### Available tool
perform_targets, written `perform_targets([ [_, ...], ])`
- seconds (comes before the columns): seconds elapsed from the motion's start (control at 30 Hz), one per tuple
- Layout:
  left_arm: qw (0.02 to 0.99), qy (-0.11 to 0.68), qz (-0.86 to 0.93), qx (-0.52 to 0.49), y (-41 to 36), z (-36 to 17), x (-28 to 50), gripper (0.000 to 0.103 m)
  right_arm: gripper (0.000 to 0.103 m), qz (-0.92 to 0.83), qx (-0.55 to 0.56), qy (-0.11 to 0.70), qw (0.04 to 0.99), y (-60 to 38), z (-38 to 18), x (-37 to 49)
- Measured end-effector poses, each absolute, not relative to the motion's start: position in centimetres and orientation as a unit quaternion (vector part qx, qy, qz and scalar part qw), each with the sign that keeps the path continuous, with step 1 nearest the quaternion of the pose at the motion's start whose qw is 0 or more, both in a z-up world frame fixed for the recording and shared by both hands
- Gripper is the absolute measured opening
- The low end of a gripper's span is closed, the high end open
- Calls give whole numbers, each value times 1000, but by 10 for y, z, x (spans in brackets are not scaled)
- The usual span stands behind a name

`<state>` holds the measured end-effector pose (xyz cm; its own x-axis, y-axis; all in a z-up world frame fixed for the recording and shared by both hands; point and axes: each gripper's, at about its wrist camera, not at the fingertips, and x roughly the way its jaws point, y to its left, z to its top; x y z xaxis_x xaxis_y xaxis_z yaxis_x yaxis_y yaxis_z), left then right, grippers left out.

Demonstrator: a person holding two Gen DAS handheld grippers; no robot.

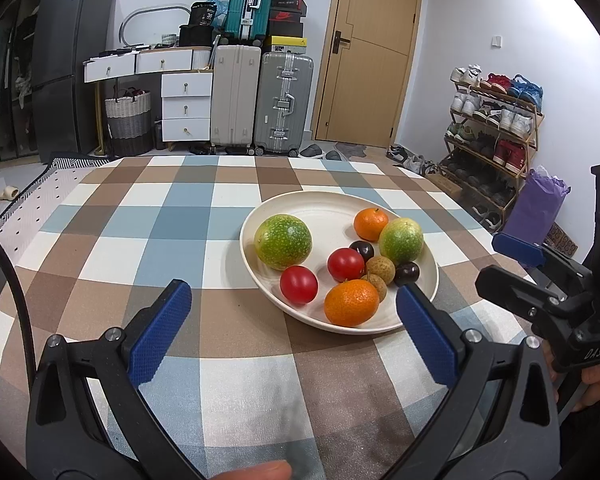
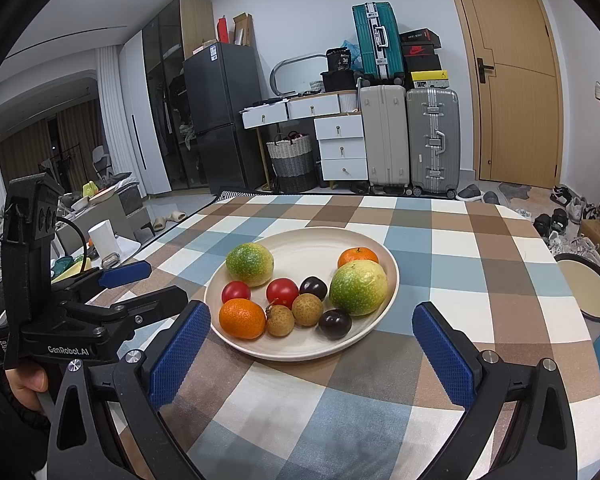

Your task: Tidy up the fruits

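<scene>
Item 1: my left claw [image 1: 294,312], spread wide, holding nothing, above the checked counter [image 1: 172,216] just short of the plate.

Item 2: my right claw [image 2: 312,340], likewise wide open and empty, facing the plate's near rim.

Item 3: cream plate [image 2: 316,240] on the counter, carrying all the fruit: two green-yellow citrus [image 2: 250,263] [image 2: 358,288], two oranges [image 2: 242,318] [image 2: 358,257], two tomatoes [image 2: 236,291] [image 2: 282,292], two longans [image 2: 280,320] [image 2: 307,310], two dark plums [image 2: 313,288] [image 2: 335,323].

Item 4: second, dark-rimmed plate [image 2: 588,288] at the counter's right edge, well apart.
</scene>
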<state>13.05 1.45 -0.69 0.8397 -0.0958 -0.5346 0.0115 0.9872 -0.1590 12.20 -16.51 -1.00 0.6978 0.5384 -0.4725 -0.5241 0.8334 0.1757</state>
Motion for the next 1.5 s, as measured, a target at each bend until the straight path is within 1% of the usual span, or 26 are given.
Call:
perform_targets([
  [1.5,957,281,-28,-71,14,-7,134,102,103,288,12,261,921,-163,-10,121],
])
